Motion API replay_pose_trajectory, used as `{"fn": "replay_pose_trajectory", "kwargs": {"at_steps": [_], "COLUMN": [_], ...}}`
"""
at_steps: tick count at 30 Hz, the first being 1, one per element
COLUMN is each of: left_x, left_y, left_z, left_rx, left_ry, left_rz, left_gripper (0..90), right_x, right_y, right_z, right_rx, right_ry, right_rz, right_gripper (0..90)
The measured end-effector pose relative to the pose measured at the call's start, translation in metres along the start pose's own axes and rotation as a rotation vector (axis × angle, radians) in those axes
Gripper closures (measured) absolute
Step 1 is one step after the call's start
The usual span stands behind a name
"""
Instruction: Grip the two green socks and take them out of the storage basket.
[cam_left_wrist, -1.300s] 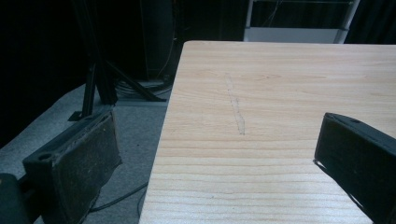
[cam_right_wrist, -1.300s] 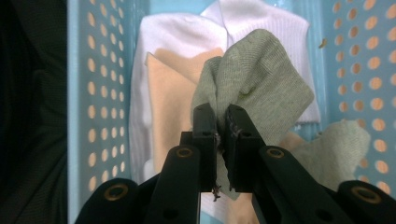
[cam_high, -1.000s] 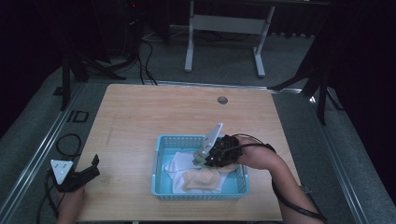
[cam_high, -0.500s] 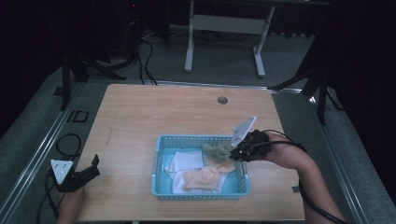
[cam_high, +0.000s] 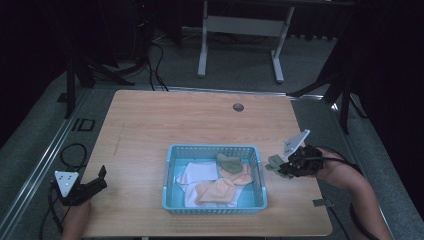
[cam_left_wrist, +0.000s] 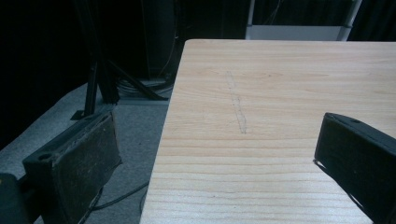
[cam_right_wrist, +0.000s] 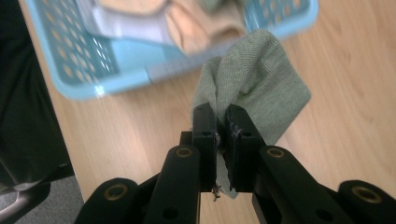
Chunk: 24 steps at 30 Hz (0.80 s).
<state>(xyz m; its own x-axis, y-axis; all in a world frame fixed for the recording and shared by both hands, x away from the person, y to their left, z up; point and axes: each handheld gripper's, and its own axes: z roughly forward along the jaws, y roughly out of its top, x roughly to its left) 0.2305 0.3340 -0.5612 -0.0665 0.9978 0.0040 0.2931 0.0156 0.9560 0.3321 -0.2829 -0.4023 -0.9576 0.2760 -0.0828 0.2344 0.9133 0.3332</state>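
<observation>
Grey-green cloth lifted clear of the basket

High view: the right gripper (cam_high: 281, 166) has carried the grey-green cloth (cam_high: 274, 162) from inside the blue basket (cam_high: 214, 206) to just beside its right wall, above the worktop (cam_high: 165, 117).
Left gripper view: the left gripper (cam_left_wrist: 219, 163) idles, jaws spread.
Right gripper view: jaws clamp only a pinched fold; it could slip free.
</observation>
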Motion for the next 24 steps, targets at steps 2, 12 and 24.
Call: {"fn": "replay_pose_trajectory", "kwargs": {"at_steps": [2, 12, 24], "left_x": [0.0, 0.0, 0.0], "left_y": [0.0, 0.0, 0.0], "left_z": [0.0, 0.0, 0.0], "left_rx": [-0.001, -0.005, -0.005], "left_ry": [0.0, -0.003, -0.001], "left_rz": [0.0, -0.001, -0.001], "left_gripper": [0.5, 0.5, 0.5], "right_x": [-0.002, -0.005, 0.005], "right_y": [-0.012, -0.051, -0.075], "right_z": [0.004, 0.038, 0.086], "right_rx": [0.008, 0.055, 0.045], "right_ry": [-0.006, 0.008, 0.11], "right_rz": [0.013, 0.067, 0.138], "right_gripper": [83.5, 83.5, 83.3]}}
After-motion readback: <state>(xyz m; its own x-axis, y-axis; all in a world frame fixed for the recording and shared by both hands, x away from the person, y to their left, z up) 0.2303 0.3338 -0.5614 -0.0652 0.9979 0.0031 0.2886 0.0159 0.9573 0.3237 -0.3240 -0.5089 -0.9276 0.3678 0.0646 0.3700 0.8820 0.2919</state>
